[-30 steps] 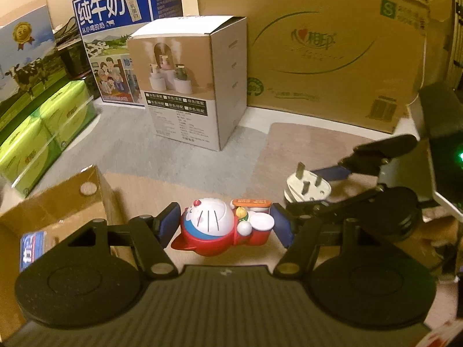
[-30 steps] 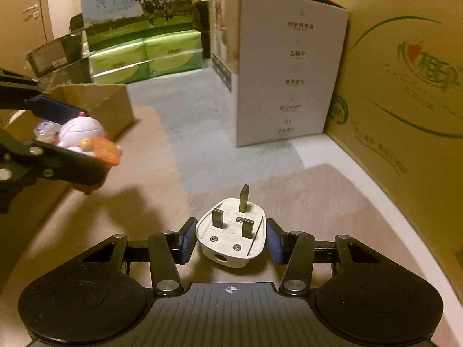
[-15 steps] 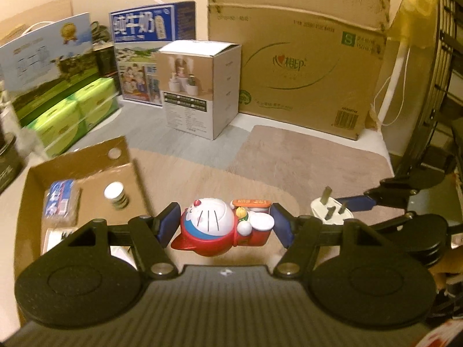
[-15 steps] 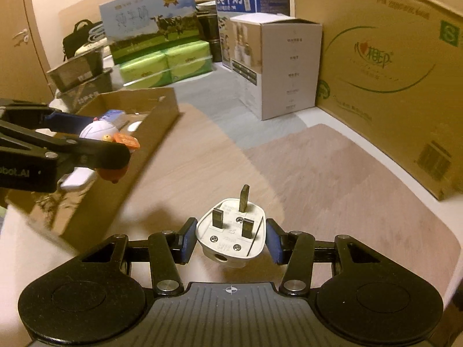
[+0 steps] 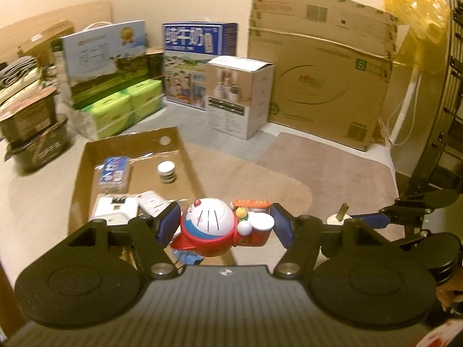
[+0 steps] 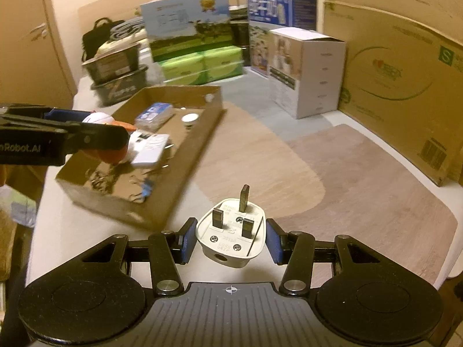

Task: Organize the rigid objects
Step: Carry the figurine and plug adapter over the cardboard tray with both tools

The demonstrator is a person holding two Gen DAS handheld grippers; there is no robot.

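My left gripper (image 5: 224, 228) is shut on a red, white and blue cartoon cat toy (image 5: 214, 227), held in the air at the near right edge of a shallow cardboard tray (image 5: 182, 144). The right gripper (image 6: 230, 241) is shut on a white three-pin plug (image 6: 231, 237), its pins pointing up and away. In the right wrist view the left gripper (image 6: 95, 133) and the toy (image 6: 99, 120) hang over the tray's (image 6: 202, 141) near left part. In the left wrist view the plug (image 5: 338, 217) peeks out at the right, held by the right gripper (image 5: 373, 219).
The tray holds a blue-and-white pack (image 5: 113, 170), a small white-capped jar (image 5: 165, 171) and white boxes (image 5: 114, 209). Beyond the brown mats (image 5: 332, 170) stand a white carton (image 5: 240, 101), a large cardboard box (image 5: 321, 69), milk cartons (image 5: 196, 63) and green packs (image 5: 121, 110).
Both grippers have risen and pulled back with their loads, so the boxes look farther away. The cardboard tray has come fully into view, and the toy now hangs at its edge.
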